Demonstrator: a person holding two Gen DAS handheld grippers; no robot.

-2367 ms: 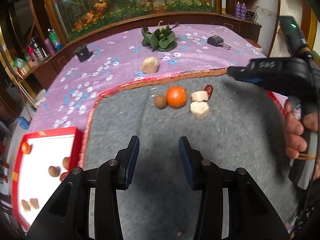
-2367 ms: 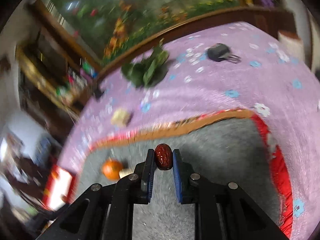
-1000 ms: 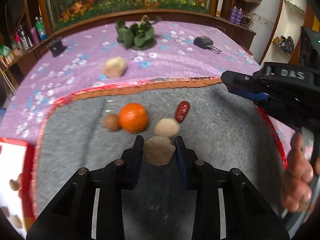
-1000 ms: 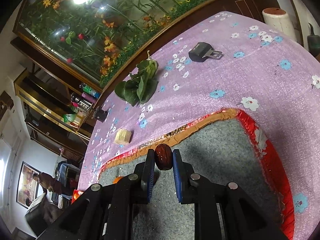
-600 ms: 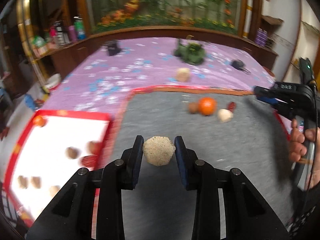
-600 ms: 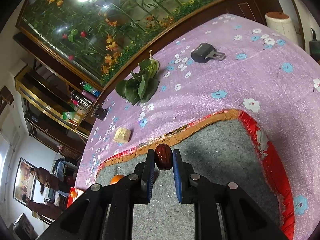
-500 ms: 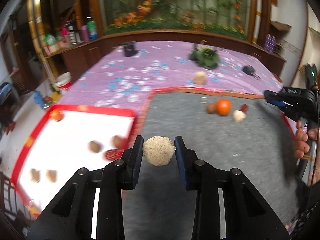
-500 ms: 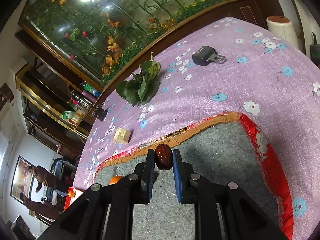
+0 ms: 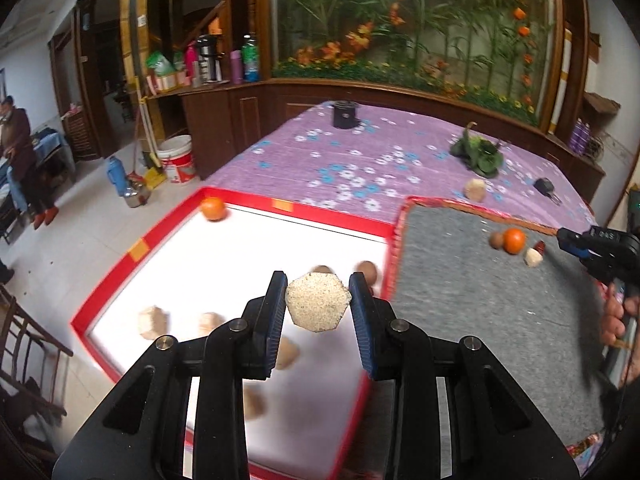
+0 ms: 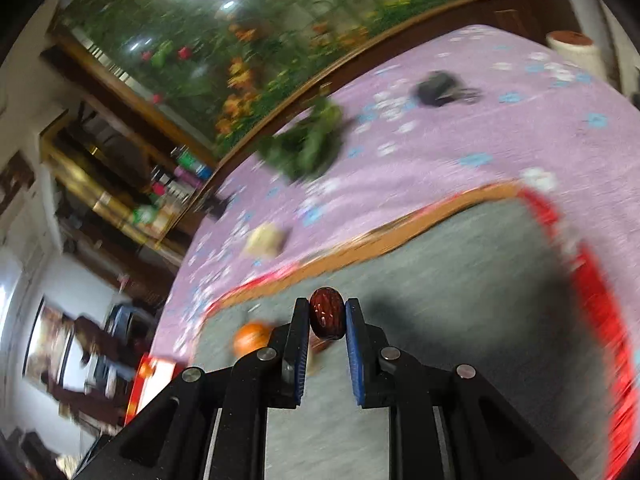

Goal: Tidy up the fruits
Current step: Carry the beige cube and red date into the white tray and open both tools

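Fruits are split between two zones of the surface: a red-rimmed white tray [image 9: 140, 246] and a grey mat [image 9: 480, 300] bordered in red and orange.

Left tongs [image 9: 318, 304]: closed on a pale hexagonal piece [image 9: 318, 302], gripped on both flat sides by the blue pads [image 9: 276, 316]. The piece sits at the tong tips, held above the tray's right half. In the tray, an orange [image 9: 213, 208] lies at 10 o'clock from the tips, near the far corner. Two tan chunks [image 9: 153, 322] rest at 8 to 9 o'clock, and brown round fruits [image 9: 366, 270] lie just beyond the tips at 1 o'clock, partly hidden. Further pieces below the pads are blurred.

On the mat, at 2 o'clock and well apart from the left tongs, a second orange [image 9: 513, 241] lies between a small brown fruit [image 9: 496, 239] and a pale chunk [image 9: 533, 257].

Right tongs [image 10: 327, 320]: closed on a dark red date [image 10: 327, 318], clamped upright between the pads at the tips, above the mat. That view is motion-blurred. The mat's orange [image 10: 252, 336] appears at 9 o'clock from the tips, just beside the left finger.

On the purple flowered cloth [image 9: 340, 160] beyond the mat, a tan block [image 9: 475, 189] and leafy greens [image 9: 478, 154] lie apart.
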